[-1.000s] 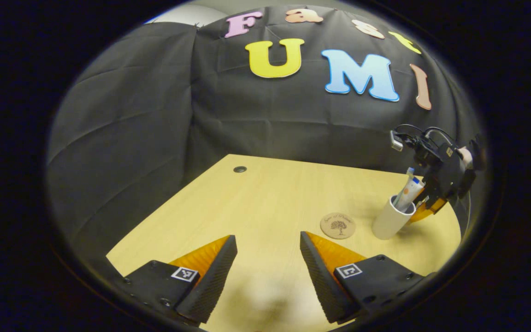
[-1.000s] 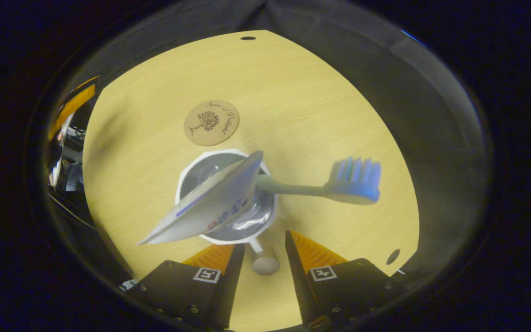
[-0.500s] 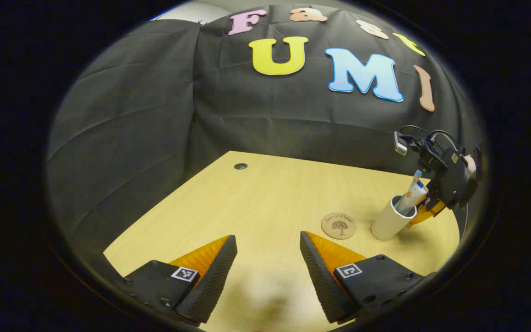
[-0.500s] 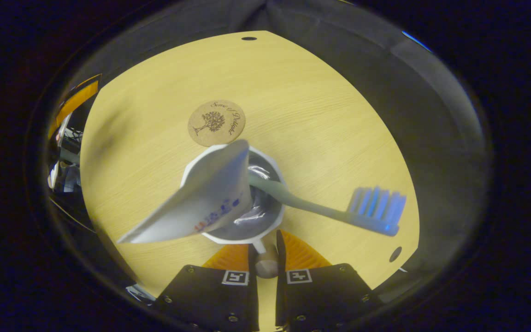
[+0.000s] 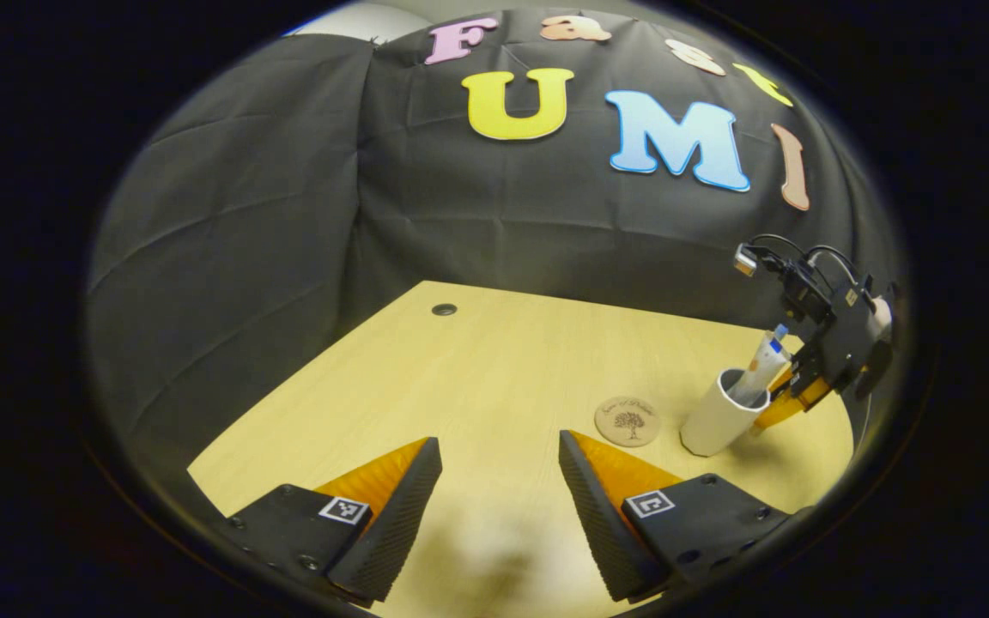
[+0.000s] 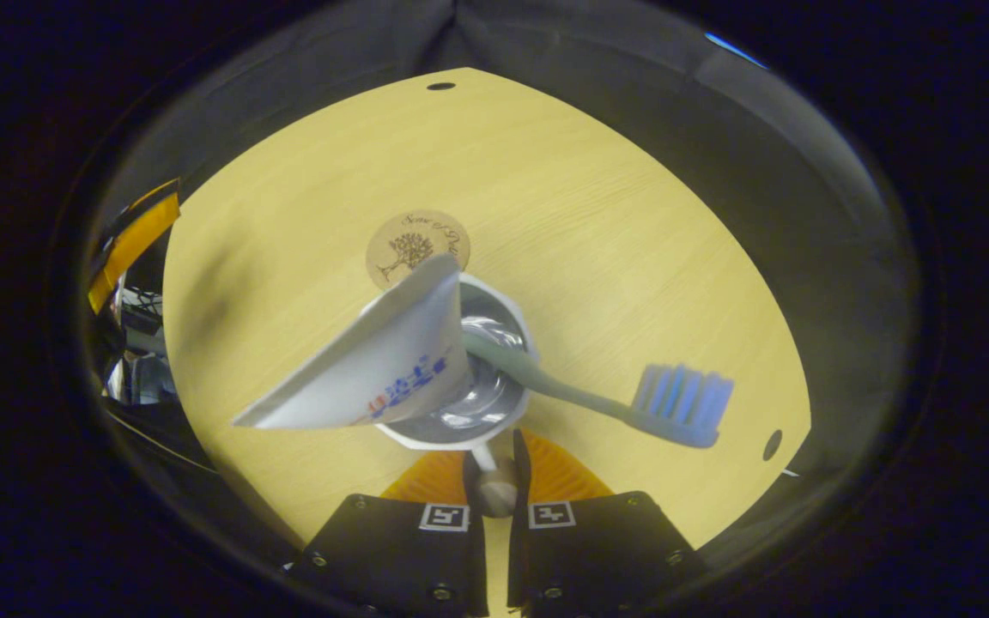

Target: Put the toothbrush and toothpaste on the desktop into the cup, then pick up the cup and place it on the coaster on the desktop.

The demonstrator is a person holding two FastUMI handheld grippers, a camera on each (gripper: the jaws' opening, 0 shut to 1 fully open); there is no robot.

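Note:
A white cup (image 5: 715,422) stands tilted at the right of the desk, just right of the round cork coaster (image 5: 627,421). My right gripper (image 5: 791,396) holds it from behind. In the right gripper view I look down into the cup (image 6: 507,300). A white toothpaste tube (image 6: 366,369) leans out to the left and a toothbrush (image 6: 675,403) with blue bristles sticks out to the right. My right gripper (image 6: 494,468) is shut on the cup's handle (image 6: 494,491). The coaster (image 6: 417,245) lies just beyond the rim. My left gripper (image 5: 494,506) hangs open over the near desk, holding nothing.
The light wooden desk (image 5: 460,378) has a cable hole (image 5: 443,309) at its far left corner and another hole (image 6: 772,444) near the right edge. The black cloth wall encloses the desk at the back and left.
The right gripper's fingers closed on the cup's handle. The cup then shifted toward the coaster and tilted; toothbrush and tube swung inside it. My left gripper stayed put.

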